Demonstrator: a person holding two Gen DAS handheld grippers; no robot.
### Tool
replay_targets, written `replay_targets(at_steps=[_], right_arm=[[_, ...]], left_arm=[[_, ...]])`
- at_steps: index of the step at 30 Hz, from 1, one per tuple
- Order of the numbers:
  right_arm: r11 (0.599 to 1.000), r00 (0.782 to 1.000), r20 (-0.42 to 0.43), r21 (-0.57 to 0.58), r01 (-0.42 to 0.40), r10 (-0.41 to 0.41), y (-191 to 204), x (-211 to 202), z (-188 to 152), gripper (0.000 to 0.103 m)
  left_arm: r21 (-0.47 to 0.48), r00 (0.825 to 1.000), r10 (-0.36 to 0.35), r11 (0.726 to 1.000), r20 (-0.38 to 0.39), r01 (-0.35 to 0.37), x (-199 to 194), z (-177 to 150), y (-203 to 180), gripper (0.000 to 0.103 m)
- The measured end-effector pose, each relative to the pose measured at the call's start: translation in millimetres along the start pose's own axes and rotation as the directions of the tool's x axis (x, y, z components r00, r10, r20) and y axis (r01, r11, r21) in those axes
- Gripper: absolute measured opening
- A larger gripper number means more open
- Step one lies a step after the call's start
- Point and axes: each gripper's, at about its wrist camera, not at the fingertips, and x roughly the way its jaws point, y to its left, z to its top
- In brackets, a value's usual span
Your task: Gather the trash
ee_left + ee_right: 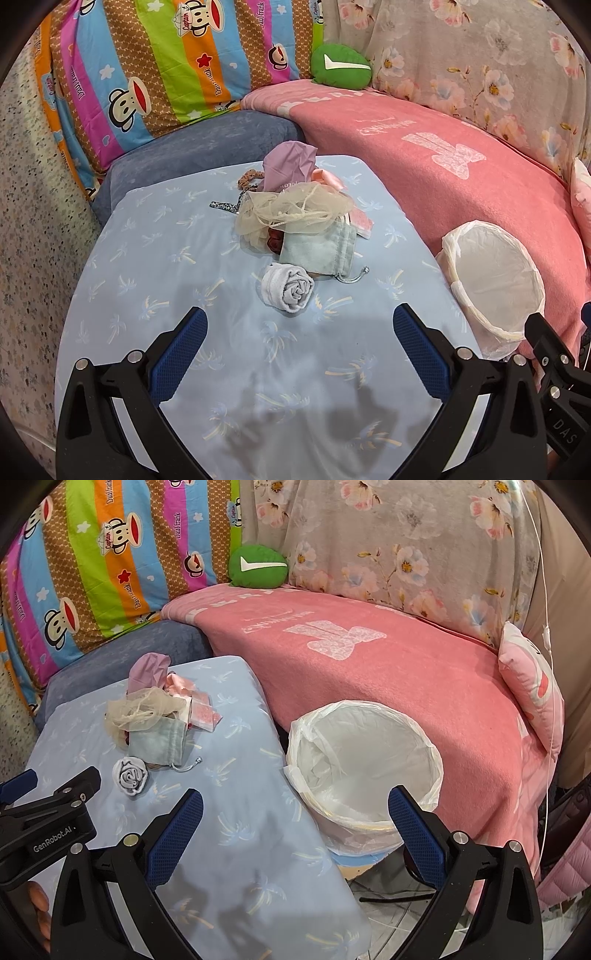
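Observation:
A heap of trash lies on the light-blue table cloth (155,266): a rolled grey cloth (289,290) nearest me, a pale green drawstring pouch (318,249), cream netting (295,212), a lilac bag (290,162) and pink packets (361,221). My left gripper (300,338) hovers open just short of the rolled cloth, nothing between its fingers. The white-lined bin (364,771) stands at the table's right edge, also seen in the left wrist view as the bin (495,278). My right gripper (295,819) is open and empty above the bin's near rim. The rolled cloth (130,776) and pouch (159,744) lie to its left.
A pink blanket (388,672) covers the sofa behind the bin. A blue cushion (207,144), a striped monkey-print quilt (147,66), a green plush (341,66) and floral fabric (406,546) stand at the back. Cables lie on the floor (391,897) below the bin.

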Motion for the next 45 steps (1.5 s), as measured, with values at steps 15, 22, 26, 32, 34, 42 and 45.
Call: replay_targets(at_steps=[15,22,26,32,34,42,45], right_arm=[[1.0,1.0,0.001,0.001,0.001,-0.001,0,0,0,0.097],[1.0,1.0,0.001,0.003,0.0,0.0,-3,-1,2,0.097],[1.0,1.0,0.0,0.004,-0.001,0.001,-3,-1,2,0.097],[1.0,1.0,0.001,0.003,0.0,0.0,-3,-1,2,0.097],[1.0,1.0,0.001,0.003,0.0,0.0,-3,-1,2,0.097],[1.0,1.0,0.001,0.003,0.0,0.0,-3,-1,1,0.097],[1.0,1.0,0.002,0.004,0.0,0.0,-3,-1,2,0.097]], left_arm=[[0.001,1.0,0.001,1.0,0.002,-0.001,-1,0,0,0.096],[0.001,1.0,0.002,1.0,0.004,-0.002,-3,8,-5,0.096],[0.001,1.0,0.001,1.0,0.006,-0.001,-4,9,-5,0.096],[0.001,1.0,0.002,1.0,0.006,-0.002,-4,10,-7,0.096],[0.002,1.0,0.001,1.0,0.007,-0.001,-5,12,-8,0.096],[0.001,1.0,0.0,1.0,0.009,0.0,-7,16,-11,0.096],[0.001,1.0,0.0,1.0,0.01,0.0,-6,14,-10,0.096]])
